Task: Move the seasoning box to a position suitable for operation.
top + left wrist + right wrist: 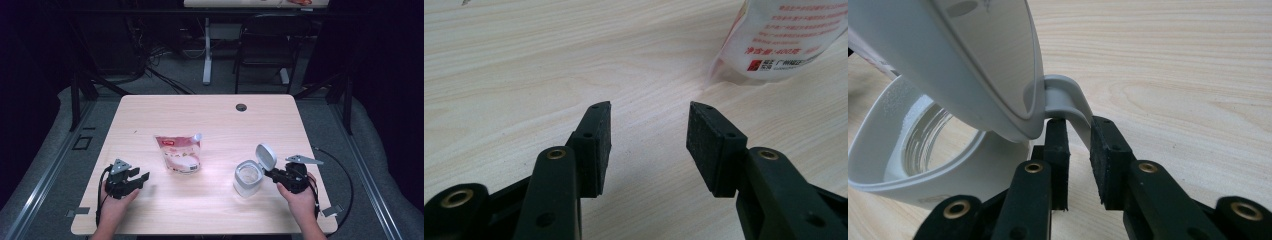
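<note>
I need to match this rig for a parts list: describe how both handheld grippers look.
Both are black. The left gripper carries a grey three-cornered plate on top and a black cable looping behind; its flat rectangular pads look foam-faced, the linkages have brass-coloured pivots. The right gripper has the same plate, pads and trailing black cable.

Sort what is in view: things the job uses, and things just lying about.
In use:
canister, lid flipped open, handle between the right gripper pads
refill pouch
left gripper, open, empty

Lying about:
chair
floor cables
</note>
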Action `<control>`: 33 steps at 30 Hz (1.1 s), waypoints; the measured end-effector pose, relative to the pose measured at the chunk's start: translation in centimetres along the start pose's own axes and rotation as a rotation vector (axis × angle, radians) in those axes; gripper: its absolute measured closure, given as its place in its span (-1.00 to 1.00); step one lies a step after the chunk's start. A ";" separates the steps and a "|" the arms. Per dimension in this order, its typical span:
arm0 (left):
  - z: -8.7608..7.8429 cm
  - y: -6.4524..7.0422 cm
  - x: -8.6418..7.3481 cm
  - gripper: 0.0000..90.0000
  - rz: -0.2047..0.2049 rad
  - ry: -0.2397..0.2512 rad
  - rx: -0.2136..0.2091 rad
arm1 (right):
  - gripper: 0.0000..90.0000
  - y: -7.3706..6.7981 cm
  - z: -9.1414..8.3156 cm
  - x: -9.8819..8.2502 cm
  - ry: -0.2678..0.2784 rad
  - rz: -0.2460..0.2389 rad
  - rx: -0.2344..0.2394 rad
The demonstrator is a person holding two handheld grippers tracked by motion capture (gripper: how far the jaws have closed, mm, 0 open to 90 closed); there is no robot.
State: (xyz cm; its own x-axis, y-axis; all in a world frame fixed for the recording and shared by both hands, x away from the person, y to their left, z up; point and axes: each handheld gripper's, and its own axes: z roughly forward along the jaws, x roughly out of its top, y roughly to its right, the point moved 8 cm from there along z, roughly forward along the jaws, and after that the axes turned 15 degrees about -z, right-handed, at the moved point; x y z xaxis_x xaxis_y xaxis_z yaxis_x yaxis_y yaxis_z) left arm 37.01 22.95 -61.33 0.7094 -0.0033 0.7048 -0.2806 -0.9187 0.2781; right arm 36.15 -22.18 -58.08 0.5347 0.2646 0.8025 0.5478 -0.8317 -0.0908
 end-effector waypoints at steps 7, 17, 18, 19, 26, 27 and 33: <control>0.0 0.0 0.0 0.17 0.001 0.000 0.001 | 0.74 0.2 0.4 0.2 0.002 0.004 0.000; 0.1 0.0 0.0 0.18 0.007 -0.006 0.003 | 0.53 0.6 1.1 0.1 0.006 0.013 0.001; 0.1 0.0 -0.1 0.18 0.006 -0.006 0.003 | 0.53 0.7 1.2 0.1 0.004 0.010 -0.002; 0.1 0.0 -0.1 0.18 0.007 -0.007 0.003 | 0.53 0.7 1.3 0.1 0.003 0.008 0.001; 0.1 0.0 -0.1 0.17 0.002 -0.007 0.002 | 0.63 0.7 1.8 0.3 -0.008 -0.013 0.000; 0.1 0.0 -0.1 0.17 0.001 -0.008 0.003 | 0.63 0.8 1.8 0.4 -0.007 -0.013 -0.001; 0.2 0.0 -0.2 0.18 0.012 -0.013 0.007 | 0.66 0.9 2.1 0.9 -0.003 -0.035 0.008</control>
State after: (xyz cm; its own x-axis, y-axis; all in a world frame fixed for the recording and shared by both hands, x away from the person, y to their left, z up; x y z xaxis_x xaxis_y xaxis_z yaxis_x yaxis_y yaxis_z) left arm 37.03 22.83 -61.59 0.7143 -0.0189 0.6996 -0.2846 -0.9211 0.2657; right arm 38.48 -21.68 -58.69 0.5175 0.2949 0.8033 0.5710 -0.8182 -0.0674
